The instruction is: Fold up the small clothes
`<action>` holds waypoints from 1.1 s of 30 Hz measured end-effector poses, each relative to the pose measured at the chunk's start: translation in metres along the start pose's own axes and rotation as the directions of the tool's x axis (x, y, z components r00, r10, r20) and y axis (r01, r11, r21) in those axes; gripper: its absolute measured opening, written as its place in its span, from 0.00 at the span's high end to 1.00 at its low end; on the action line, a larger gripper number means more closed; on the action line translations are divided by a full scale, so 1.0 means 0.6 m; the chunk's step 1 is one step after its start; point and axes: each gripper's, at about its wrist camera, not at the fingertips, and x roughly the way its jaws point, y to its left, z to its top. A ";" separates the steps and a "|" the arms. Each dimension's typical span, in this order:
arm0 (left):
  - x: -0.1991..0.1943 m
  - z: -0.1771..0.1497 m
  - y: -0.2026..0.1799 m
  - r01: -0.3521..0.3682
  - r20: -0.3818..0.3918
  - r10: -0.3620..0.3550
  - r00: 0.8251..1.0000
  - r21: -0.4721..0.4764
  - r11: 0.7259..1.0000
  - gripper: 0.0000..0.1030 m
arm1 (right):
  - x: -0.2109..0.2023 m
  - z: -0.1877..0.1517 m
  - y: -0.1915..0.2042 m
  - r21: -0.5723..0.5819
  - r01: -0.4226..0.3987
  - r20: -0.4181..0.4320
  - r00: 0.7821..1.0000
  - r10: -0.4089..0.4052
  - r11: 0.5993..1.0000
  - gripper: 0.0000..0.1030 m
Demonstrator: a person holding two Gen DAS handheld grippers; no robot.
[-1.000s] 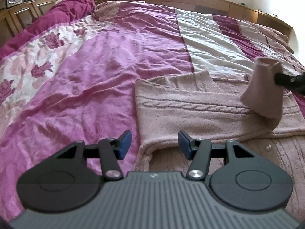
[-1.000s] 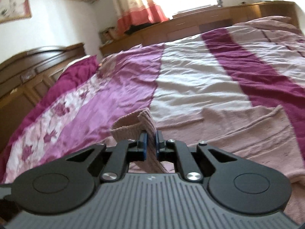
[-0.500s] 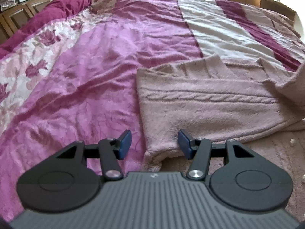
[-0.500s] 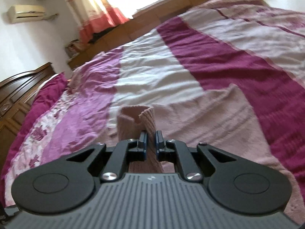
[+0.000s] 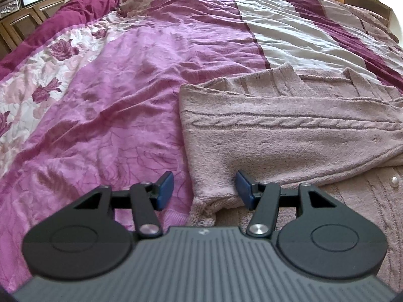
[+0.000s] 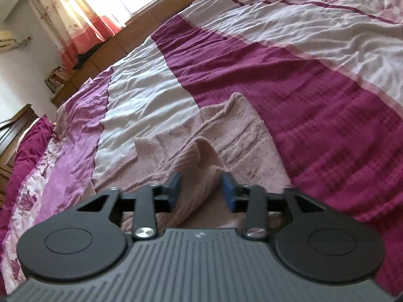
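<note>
The pink knitted cardigan (image 5: 289, 136) lies flat on the striped bedspread (image 5: 126, 80), its folded body running crosswise in the left view, cable stitch along that long axis, with a pearl button (image 5: 395, 181) showing on the layer beneath. The step in hand looks like laying a sleeve across the body: the ribbed cuff (image 6: 199, 166) stands crumpled between the blue pads of the right gripper (image 6: 201, 191), whose jaws are opening and no longer press on it (the cuff leans toward the left pad). The left gripper (image 5: 204, 188) hovers half open over the near folded corner, holding nothing. Next, I judge, that corner must be pinched cleanly through both layers so the fold carries over without dragging
</note>
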 end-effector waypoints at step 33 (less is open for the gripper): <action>0.005 -0.006 0.000 0.001 -0.002 -0.001 1.000 -0.021 1.000 0.44 | 0.019 -0.070 0.100 -0.380 0.122 0.070 0.992 -0.103 0.917 0.46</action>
